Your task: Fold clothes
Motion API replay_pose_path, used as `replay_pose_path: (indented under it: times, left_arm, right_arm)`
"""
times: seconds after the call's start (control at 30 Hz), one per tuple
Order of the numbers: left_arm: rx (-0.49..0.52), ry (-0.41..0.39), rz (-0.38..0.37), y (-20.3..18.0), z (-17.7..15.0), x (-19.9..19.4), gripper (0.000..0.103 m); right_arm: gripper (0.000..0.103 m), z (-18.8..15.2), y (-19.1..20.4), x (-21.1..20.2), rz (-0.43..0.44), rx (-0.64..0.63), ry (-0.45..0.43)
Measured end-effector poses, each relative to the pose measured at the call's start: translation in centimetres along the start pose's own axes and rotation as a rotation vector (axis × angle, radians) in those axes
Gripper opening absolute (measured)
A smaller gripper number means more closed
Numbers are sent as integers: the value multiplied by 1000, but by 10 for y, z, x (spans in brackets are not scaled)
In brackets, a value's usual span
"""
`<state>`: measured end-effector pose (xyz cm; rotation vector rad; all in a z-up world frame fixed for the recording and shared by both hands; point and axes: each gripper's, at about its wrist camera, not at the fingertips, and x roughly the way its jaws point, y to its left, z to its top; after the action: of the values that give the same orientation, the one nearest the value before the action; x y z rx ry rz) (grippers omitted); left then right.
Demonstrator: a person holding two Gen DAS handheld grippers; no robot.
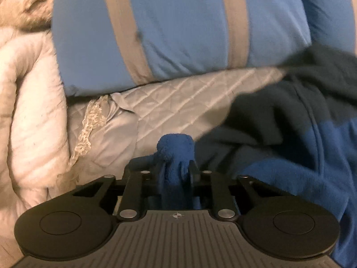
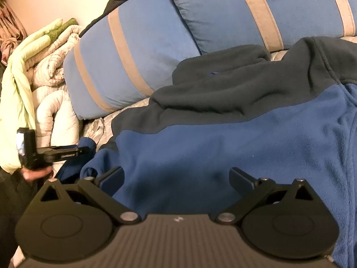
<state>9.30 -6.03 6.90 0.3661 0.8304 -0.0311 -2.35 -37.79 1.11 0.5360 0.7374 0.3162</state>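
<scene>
A fleece jacket, royal blue with a dark navy upper part (image 2: 223, 134), lies spread on the bed; it also shows at the right of the left wrist view (image 1: 290, 156). My left gripper (image 1: 175, 169) is shut on a bunched blue fleece edge of the jacket (image 1: 175, 147), which sticks out past the fingertips. In the right wrist view the left gripper (image 2: 86, 149) is at the far left, held by a hand, pinching that edge. My right gripper (image 2: 176, 178) is open wide and empty, just above the blue body of the jacket.
Blue pillows with grey stripes (image 1: 178, 26) (image 2: 138, 62) lie behind the jacket. A grey quilted bedspread (image 1: 178, 93) covers the bed. Bunched white and pale green bedding (image 2: 44, 67) is piled at the left, a cream comforter (image 1: 31, 111) too.
</scene>
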Motion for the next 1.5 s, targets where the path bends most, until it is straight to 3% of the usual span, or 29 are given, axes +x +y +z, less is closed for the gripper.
replay_pose_path:
  times: [0.17,0.27,0.43,0.53,0.6,0.67,0.77,0.87,0.93,1.0,1.07,1.27,1.5]
  left_arm:
    - [-55,-135,57,31,5,-50,10]
    - [-154,-253,105,67,0,-98,9]
    - [-356,-537,217,142,-51,-192,9]
    - [-544,-647,314,178,-110,-218,9]
    - [-695,-652,365,196,-162,-215,9]
    - [-818,-605,405,207,-213,-198,9]
    - [-884,-450,458,207,-272,-151,9]
    - [-938,-293,451,202,-309,-114,13]
    - [-1001,-251,469,202,-318,-109,23]
    - [-1057,-210,485,202,-326,-105,45]
    - [-1079,-188,492,205,-327,-107,51]
    - [-1069,-234,483,203,-315,-131,60]
    - [-966,-391,342,190,-265,-165,69]
  right_arm:
    - [103,0,-4,2,0,8,7]
    - [103,0,-2,0,12,-1,-9]
    - [103,-1,3,-10,14,-31,-60]
    - [103,-1,6,-15,54,-39,-75]
    - [103,-2,10,-16,80,-51,-82]
    - [103,-3,14,-15,92,-63,-83]
    - [103,-5,17,-12,92,-76,-72]
    - [103,-7,18,-9,83,-83,-47]
    - [103,-7,18,-7,75,-80,-35]
    - [103,-8,17,-6,59,-79,-32]
    - [103,-8,15,-6,43,-72,-32]
    - [103,-6,10,-5,37,-37,-36]
    - [103,-6,16,-11,0,-89,-87]
